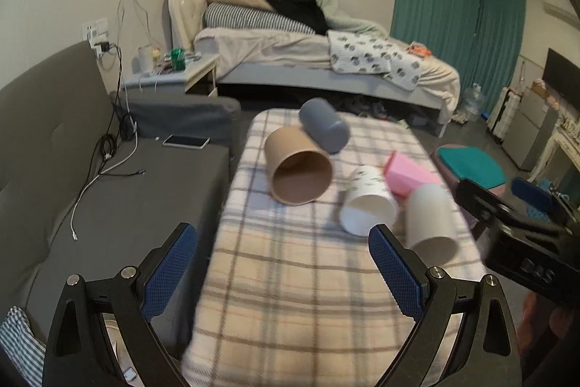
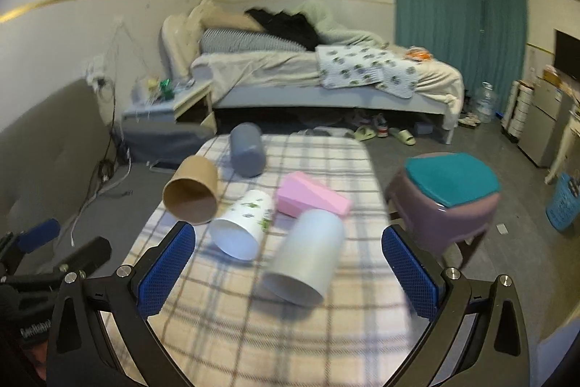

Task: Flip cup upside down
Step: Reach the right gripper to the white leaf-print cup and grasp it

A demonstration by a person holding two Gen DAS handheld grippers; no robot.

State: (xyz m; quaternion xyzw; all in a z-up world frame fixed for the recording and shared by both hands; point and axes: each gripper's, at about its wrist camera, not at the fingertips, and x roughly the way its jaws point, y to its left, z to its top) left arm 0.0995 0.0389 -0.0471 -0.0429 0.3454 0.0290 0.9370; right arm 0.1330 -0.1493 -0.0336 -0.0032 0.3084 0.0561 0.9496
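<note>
Currently:
Left gripper (image 1: 282,274): hovering spread wide, holding nothing.
Right gripper (image 2: 288,274): hovering spread wide, empty.
White cup (image 2: 302,258): lying sideways at 12 o'clock on plaid cloth (image 2: 253,332), touching pink cup (image 2: 311,198).
Risk: rolling away under uneven pinching; nudging printed cup (image 2: 243,223).

Black fingers (image 1: 395,274), blue mesh pads, silver screws
</note>
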